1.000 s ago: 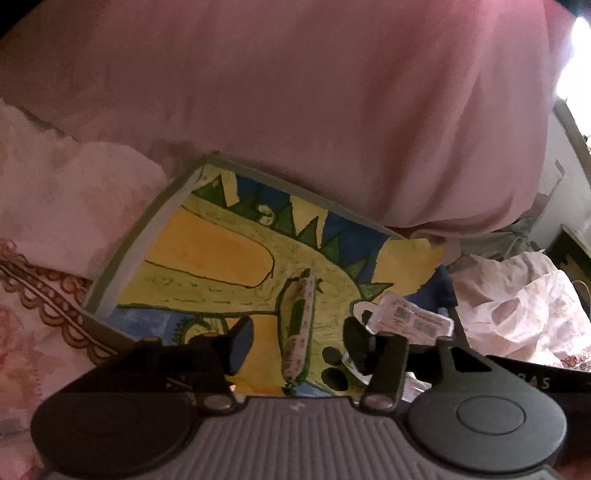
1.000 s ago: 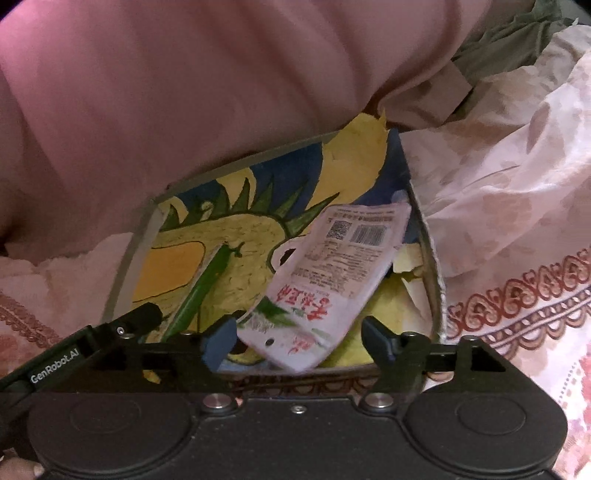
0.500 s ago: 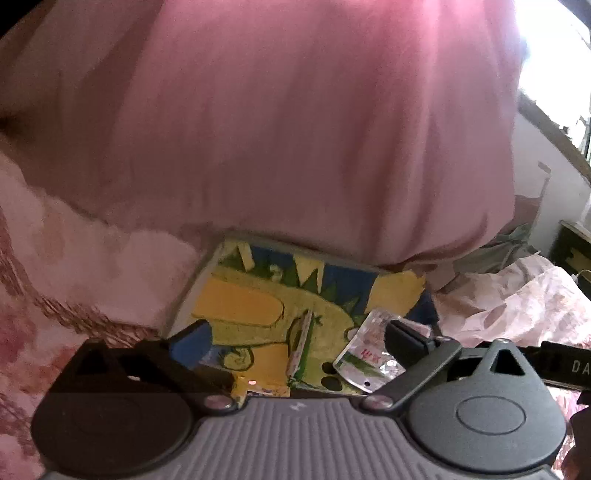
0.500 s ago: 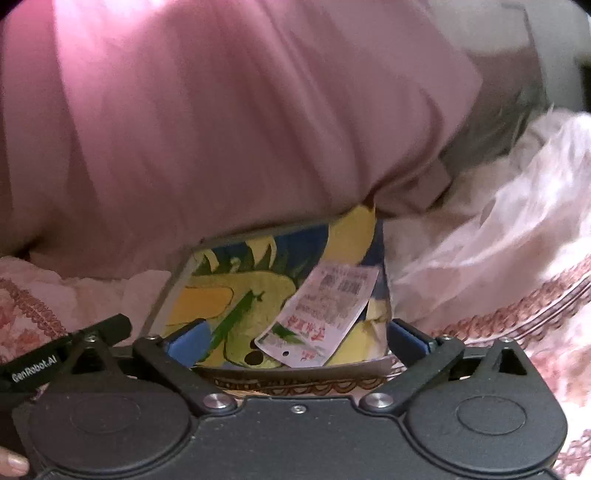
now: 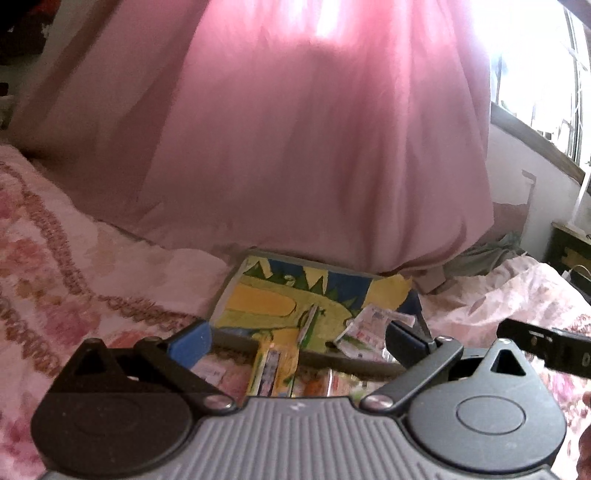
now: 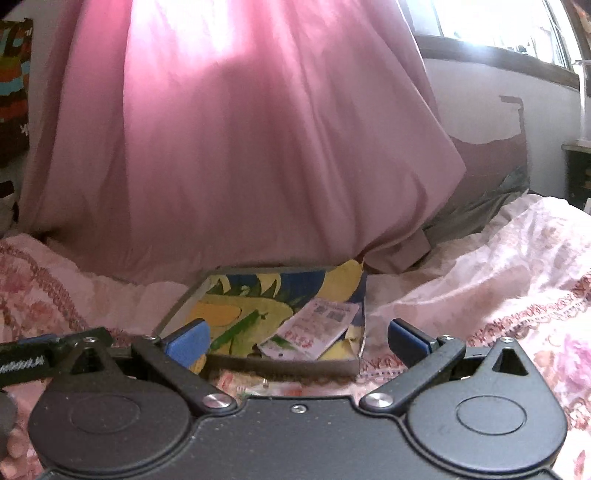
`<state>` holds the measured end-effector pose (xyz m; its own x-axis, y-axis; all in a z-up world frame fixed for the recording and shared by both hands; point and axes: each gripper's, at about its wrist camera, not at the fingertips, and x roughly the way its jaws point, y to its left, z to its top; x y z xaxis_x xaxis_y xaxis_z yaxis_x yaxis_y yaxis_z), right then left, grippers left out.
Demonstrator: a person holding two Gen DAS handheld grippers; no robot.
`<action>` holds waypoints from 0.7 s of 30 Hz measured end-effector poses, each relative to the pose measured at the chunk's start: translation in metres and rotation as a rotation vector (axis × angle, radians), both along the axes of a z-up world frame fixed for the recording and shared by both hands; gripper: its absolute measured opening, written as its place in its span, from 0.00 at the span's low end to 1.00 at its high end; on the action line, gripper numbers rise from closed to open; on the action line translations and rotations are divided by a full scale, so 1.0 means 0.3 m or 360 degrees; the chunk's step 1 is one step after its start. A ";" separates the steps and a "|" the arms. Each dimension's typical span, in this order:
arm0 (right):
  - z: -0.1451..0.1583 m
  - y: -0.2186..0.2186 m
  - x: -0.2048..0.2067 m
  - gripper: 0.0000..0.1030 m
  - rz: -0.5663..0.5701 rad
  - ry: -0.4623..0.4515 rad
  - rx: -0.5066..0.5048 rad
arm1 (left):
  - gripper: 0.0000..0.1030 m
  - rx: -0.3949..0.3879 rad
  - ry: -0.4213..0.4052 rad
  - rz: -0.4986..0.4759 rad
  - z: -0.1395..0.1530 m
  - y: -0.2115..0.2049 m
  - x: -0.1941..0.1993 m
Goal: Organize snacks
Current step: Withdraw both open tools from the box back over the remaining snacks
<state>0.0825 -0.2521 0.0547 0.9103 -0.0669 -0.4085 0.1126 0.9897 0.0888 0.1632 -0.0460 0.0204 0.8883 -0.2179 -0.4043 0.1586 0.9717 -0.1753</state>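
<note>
A shallow box (image 5: pixel 258 291) with a yellow and green dinosaur picture on its floor lies on the bed; it also shows in the right wrist view (image 6: pixel 280 367). In it lie a slim green snack stick (image 5: pixel 307 326) (image 6: pixel 236 330) and a white and red snack packet (image 5: pixel 364 328) (image 6: pixel 314 328). More snack packets lie on the bed in front of the box, one yellow (image 5: pixel 273 369) and some pink (image 6: pixel 255 386). My left gripper (image 5: pixel 299 338) is open and empty, pulled back before the box. My right gripper (image 6: pixel 297 338) is open and empty, also short of the box.
A large pink quilt (image 5: pixel 295 147) hangs right behind the box. Floral pink bedding (image 5: pixel 55 277) surrounds it, bunched up at the right (image 6: pixel 498 266). A window (image 6: pixel 498 22) and wall are at the far right.
Both grippers opened wide and drew back and up from the box. The green stick and the white and red packet stayed in the box. More packets in front of the box came into view.
</note>
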 end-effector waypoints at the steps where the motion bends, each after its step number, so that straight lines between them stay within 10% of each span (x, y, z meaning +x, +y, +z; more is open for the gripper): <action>1: -0.002 0.006 -0.020 0.99 -0.0008 0.0004 -0.0001 | 1.00 0.0004 0.0003 0.0004 -0.005 0.005 -0.026; 21: -0.126 0.153 -0.326 0.99 -0.0051 0.0278 0.0041 | 1.00 0.0235 0.0180 0.0141 -0.122 0.116 -0.364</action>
<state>-0.0155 -0.2061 0.0170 0.8230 -0.0821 -0.5621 0.1597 0.9830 0.0902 0.0541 -0.0111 -0.0162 0.8485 -0.0718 -0.5243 0.0587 0.9974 -0.0417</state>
